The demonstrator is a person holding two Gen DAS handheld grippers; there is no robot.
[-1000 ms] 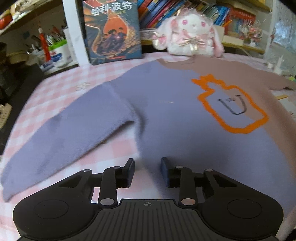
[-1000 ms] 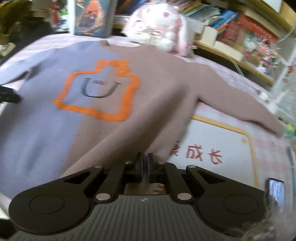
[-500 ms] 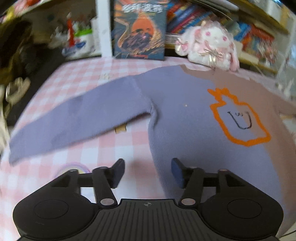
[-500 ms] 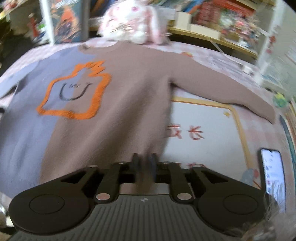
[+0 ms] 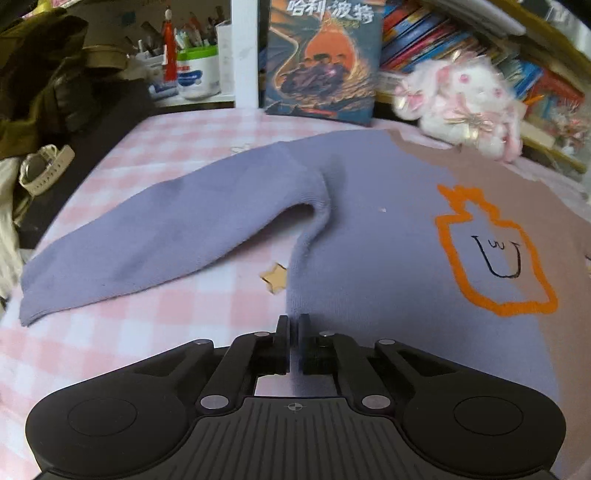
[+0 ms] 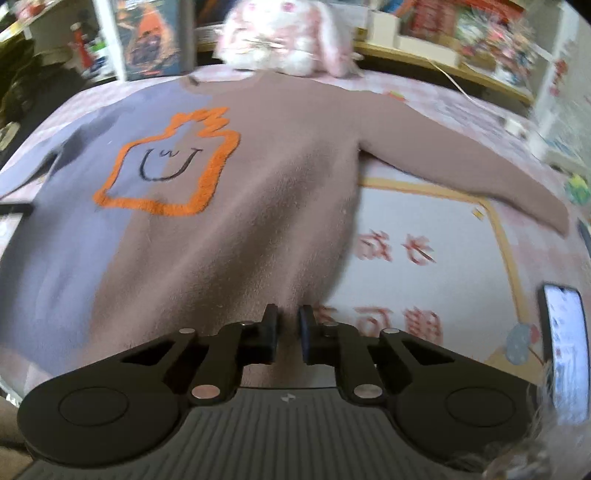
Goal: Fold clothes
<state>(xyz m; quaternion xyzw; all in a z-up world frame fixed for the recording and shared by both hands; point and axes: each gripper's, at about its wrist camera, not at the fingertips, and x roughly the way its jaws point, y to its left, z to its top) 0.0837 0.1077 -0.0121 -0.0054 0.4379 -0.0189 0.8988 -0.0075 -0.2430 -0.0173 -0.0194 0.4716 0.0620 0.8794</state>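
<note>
My left gripper (image 5: pixel 293 326) hides the sweater (image 5: pixel 388 240) hem. The bunny toy (image 6: pixel 280 35) looks blurry, and the phone (image 6: pixel 565 343) is cut off.

Sweater (image 5: pixel 388 236) lay flat, face up, unfolded on the tabletop (image 5: pixel 155 325); half lavender, half mauve-brown, orange outline with a smile on the chest. Both sleeves (image 6: pixel 461 162) were spread outward.
</note>
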